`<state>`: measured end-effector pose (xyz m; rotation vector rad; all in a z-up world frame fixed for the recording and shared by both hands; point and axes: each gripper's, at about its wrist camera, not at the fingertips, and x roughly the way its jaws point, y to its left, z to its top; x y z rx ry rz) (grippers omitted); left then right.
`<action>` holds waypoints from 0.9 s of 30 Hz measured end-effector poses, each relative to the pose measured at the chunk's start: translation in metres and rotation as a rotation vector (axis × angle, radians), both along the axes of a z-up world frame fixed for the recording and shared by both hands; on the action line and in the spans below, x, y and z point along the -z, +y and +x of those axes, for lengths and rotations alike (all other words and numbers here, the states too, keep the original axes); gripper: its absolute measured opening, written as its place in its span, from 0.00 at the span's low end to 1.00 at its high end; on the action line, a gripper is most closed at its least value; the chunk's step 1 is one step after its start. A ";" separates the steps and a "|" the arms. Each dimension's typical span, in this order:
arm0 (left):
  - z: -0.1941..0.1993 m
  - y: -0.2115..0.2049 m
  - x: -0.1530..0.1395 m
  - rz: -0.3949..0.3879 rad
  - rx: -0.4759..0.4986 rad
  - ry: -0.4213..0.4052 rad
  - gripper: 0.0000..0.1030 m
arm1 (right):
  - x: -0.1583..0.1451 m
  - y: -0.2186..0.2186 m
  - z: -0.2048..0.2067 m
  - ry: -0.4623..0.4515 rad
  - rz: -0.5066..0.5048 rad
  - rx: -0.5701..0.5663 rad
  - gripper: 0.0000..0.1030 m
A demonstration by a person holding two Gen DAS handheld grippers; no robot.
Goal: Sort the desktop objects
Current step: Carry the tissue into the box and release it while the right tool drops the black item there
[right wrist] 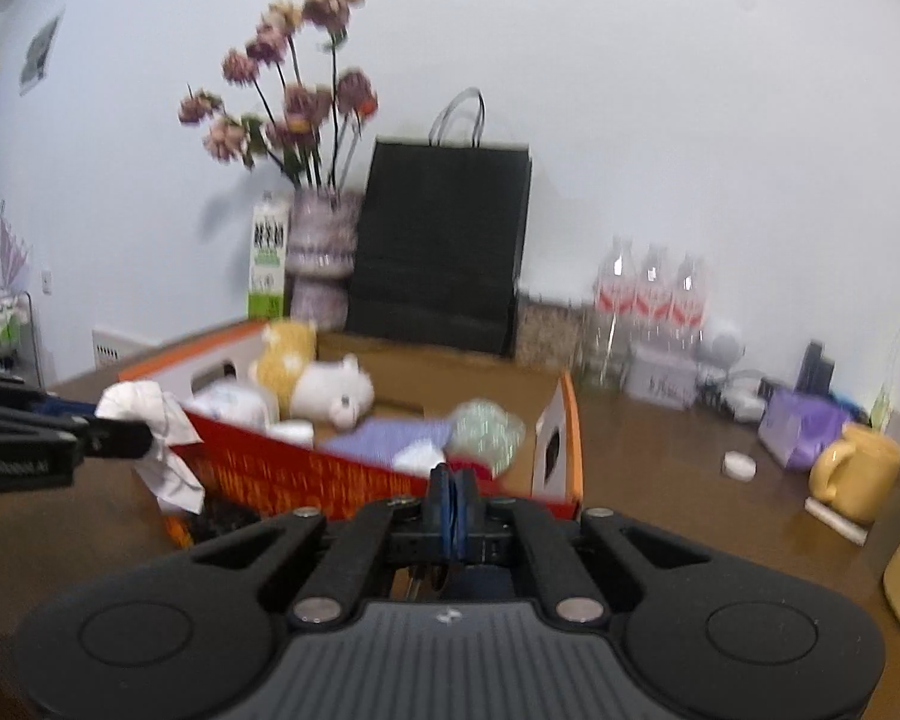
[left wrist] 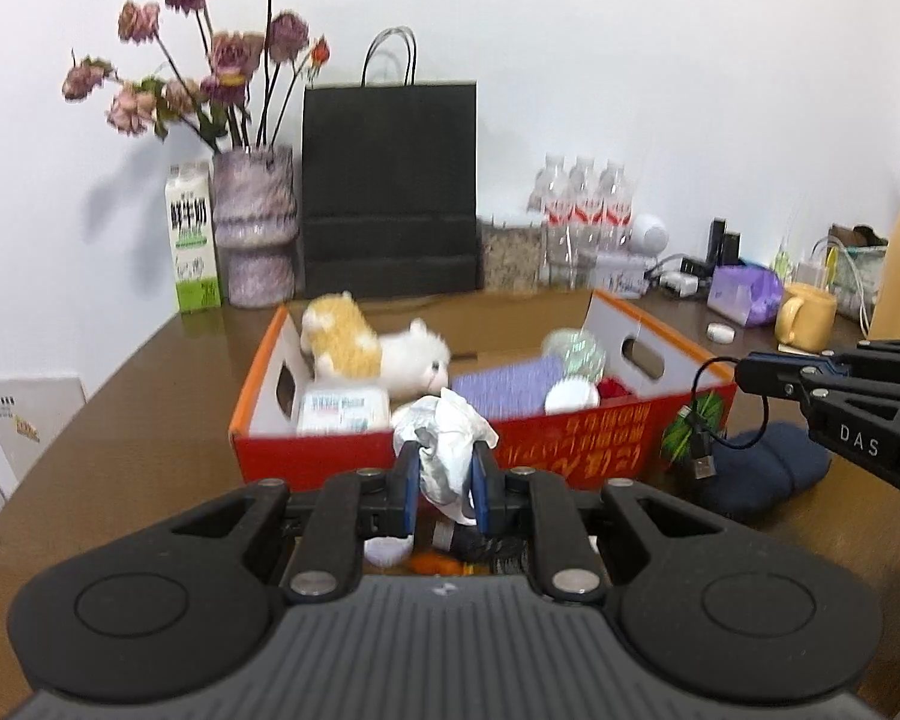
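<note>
My left gripper [left wrist: 444,471] is shut on a crumpled white tissue [left wrist: 447,438], held just in front of the near wall of a red and orange cardboard box [left wrist: 558,444]. The tissue also shows in the right wrist view [right wrist: 150,420], at the box's left corner. The box holds a yellow plush [left wrist: 342,336], a white plush [left wrist: 417,357], a purple pack [left wrist: 507,387] and white round items. My right gripper [left wrist: 744,373] is shut on a black USB cable [left wrist: 699,420] that dangles beside the box's right corner. In the right wrist view its jaws [right wrist: 453,495] are pressed together.
A vase of dried flowers [left wrist: 255,228], a milk carton [left wrist: 193,240], a black paper bag [left wrist: 390,192] and water bottles [left wrist: 585,204] stand along the wall. A yellow mug [left wrist: 807,315], a purple pouch [left wrist: 744,294] and a dark blue cushion [left wrist: 762,468] lie to the right.
</note>
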<state>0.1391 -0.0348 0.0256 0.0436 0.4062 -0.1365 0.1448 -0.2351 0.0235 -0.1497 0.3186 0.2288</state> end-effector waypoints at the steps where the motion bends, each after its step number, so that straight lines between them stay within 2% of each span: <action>1: 0.001 -0.001 -0.004 -0.001 0.001 -0.012 0.17 | -0.005 0.000 0.000 -0.013 0.000 -0.003 0.01; 9: 0.026 -0.009 -0.031 -0.017 -0.003 -0.094 0.17 | -0.039 0.012 0.021 -0.103 0.017 -0.035 0.01; 16: 0.064 -0.013 -0.038 -0.048 -0.018 -0.129 0.17 | -0.044 0.024 0.074 -0.068 0.096 -0.048 0.01; 20: 0.096 -0.015 -0.033 -0.055 -0.039 -0.138 0.17 | -0.037 0.030 0.105 -0.053 0.121 -0.050 0.01; 24: 0.127 -0.010 -0.011 -0.074 -0.048 -0.135 0.17 | -0.021 0.030 0.135 -0.020 0.167 -0.052 0.01; 27: 0.141 -0.011 0.006 -0.042 -0.036 -0.075 0.17 | -0.006 0.027 0.149 0.030 0.161 -0.065 0.01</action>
